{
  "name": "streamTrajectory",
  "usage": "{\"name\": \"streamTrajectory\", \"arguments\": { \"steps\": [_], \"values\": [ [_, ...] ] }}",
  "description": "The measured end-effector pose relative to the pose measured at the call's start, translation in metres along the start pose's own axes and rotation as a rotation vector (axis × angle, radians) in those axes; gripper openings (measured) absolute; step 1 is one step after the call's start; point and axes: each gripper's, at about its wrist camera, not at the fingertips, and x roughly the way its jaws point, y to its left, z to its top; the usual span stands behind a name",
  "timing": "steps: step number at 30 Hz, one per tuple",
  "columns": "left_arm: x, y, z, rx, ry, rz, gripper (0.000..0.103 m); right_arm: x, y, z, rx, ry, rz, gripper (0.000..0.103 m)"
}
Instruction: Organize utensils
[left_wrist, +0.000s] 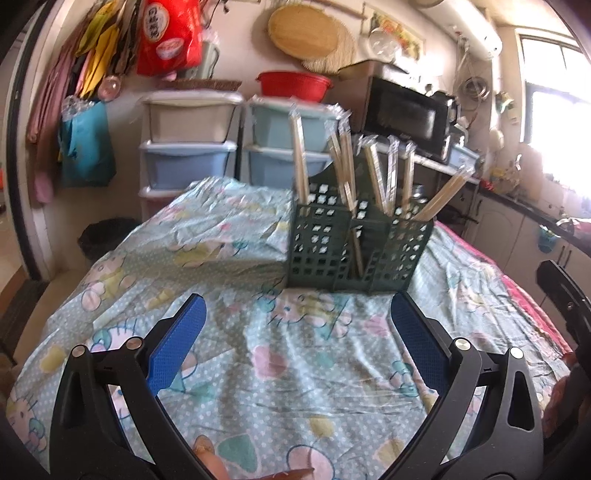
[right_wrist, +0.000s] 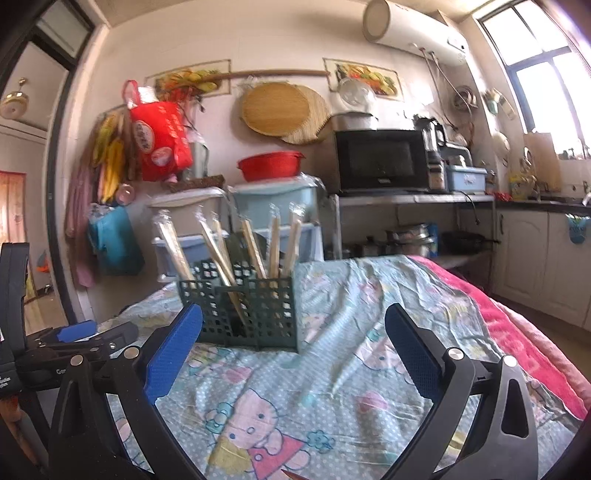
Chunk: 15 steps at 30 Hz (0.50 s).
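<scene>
left tool (left_wrist: 297, 328): spread wide, nothing in it, hovering over the cartoon-print cloth (left_wrist: 258, 369)
green caddy (left_wrist: 356, 240): upright mid-surface toward the far edge, wrapped chopsticks (left_wrist: 300, 158) poking out at angles
right tool (right_wrist: 293, 341): also wide and empty, caddy just past its left finger

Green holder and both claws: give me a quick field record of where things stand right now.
holder: green perforated caddy, upright on the cartoon-print cloth
contents: wrapped wooden chopsticks standing in it, leaning in different directions
left claw: open, empty, short of the caddy
right claw: open, empty, caddy ahead and to its left
loose utensils on cloth: none visible
behind: red basin on plastic drawers, microwave
</scene>
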Motion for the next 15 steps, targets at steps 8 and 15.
{"name": "streamTrajectory", "arguments": {
  "steps": [8, 15],
  "values": [
    [0.006, 0.041, 0.027, -0.048, 0.065, 0.092, 0.092, 0.029, -0.048, 0.025, 0.033, 0.148, -0.165, 0.096],
    [0.056, 0.1, 0.051, -0.068, 0.277, 0.234, 0.092, 0.112, -0.118, 0.021, 0.063, 0.523, -0.352, 0.096]
  ]
}}
